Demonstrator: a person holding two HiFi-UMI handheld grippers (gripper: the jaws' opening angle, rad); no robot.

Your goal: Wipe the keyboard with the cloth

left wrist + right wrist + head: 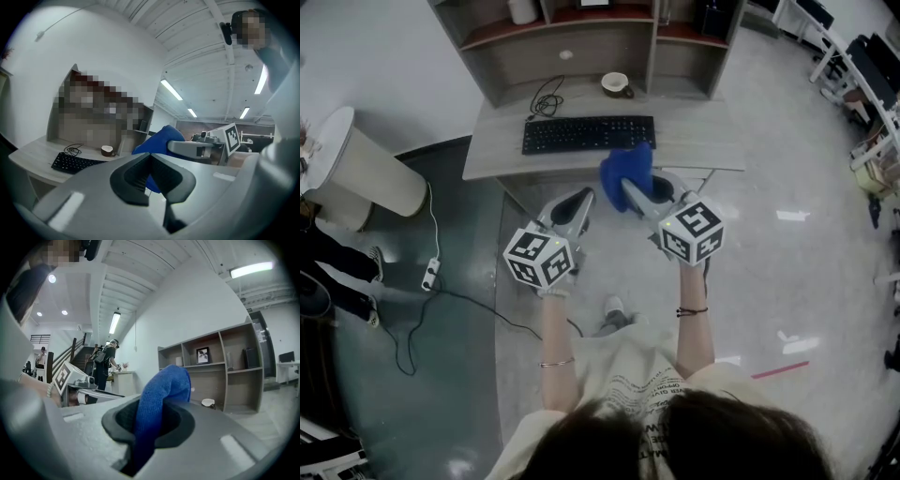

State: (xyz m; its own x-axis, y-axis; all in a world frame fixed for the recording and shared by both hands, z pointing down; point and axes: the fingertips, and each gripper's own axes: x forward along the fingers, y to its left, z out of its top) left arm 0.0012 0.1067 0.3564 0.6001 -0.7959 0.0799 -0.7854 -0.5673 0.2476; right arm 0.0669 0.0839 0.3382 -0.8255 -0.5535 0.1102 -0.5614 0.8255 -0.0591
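One keyboard (pixel 589 134) lying left-right, cloth (pixel 628 170) seemingly upright in right gripper (pixel 632 196)

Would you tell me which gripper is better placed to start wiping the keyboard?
Right. The right gripper is shut on the blue cloth near the keyboard; the left gripper holds nothing.

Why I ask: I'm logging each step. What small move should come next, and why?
Probably carry the right tool forward and down until the cloth lies on the keyboard. The cloth is clamped in its jaws but hangs near the front edge of the desk, short of the keys. The left tool is shut and empty.
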